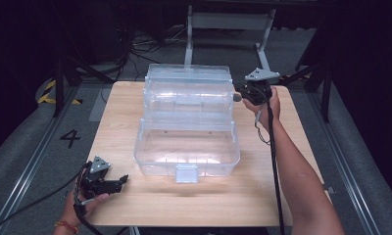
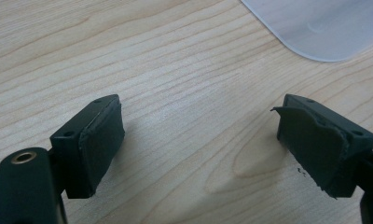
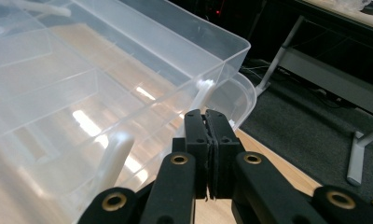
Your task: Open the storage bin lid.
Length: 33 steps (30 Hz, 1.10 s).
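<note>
Sitting on table (image 1: 135,200): one clear tiered box (image 1: 186,147); left gripper (image 1: 116,182) jaws apart, right gripper (image 1: 237,96) jaws closed, empty.

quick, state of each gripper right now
left gripper: open, empty, over the bare table.
right gripper: shut, nothing visible between its jaws, beside the clear box.

My left gripper (image 1: 116,181) view cuts the clear box (image 2: 324,28) at twelve to three o'clock, leaving one rounded corner. In my right gripper (image 3: 206,122) view the box runs off past nine and twelve o'clock. From above, my forearms are cropped at six o'clock, and the tray's contents are too faint to tell.
</note>
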Tool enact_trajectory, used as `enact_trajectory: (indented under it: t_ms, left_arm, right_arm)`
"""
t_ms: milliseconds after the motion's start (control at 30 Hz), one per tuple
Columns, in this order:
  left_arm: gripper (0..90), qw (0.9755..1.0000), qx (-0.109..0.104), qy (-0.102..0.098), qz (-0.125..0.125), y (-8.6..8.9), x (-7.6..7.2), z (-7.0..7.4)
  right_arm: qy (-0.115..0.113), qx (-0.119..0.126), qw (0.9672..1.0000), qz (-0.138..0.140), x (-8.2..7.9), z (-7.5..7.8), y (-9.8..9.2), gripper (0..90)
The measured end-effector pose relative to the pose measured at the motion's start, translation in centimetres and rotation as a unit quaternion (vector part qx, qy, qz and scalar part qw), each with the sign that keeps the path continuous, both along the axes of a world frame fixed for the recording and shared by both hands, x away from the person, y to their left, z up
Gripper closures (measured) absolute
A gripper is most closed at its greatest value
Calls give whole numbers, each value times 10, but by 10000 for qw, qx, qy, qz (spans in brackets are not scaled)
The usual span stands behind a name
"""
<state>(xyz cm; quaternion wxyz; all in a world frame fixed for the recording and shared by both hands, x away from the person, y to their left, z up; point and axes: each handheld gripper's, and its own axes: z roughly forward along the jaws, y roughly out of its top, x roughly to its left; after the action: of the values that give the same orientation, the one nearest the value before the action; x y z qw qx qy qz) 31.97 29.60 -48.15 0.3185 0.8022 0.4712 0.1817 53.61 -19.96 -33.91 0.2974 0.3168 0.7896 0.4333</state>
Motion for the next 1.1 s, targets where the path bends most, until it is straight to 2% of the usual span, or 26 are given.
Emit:
enact_trajectory:
  t_ms: [633,800,967,1100]
  left_arm:
    - [151,10000,-4,2,-7,0,0,0]
    - [151,10000,2,1,-1,0,0,0]
    - [151,10000,-1,1,1,0,0,0]
    - [151,10000,2,2,1,0,0,0]
  right_arm:
    - [22,-252,9995,209,-32,0,-20,851]
    - [50,-320,9990,293,-40,-3,-23,810]
    - [81,-276,9989,361,-50,-5,-28,755]
    - [190,-273,9987,395,-57,-8,-33,703]
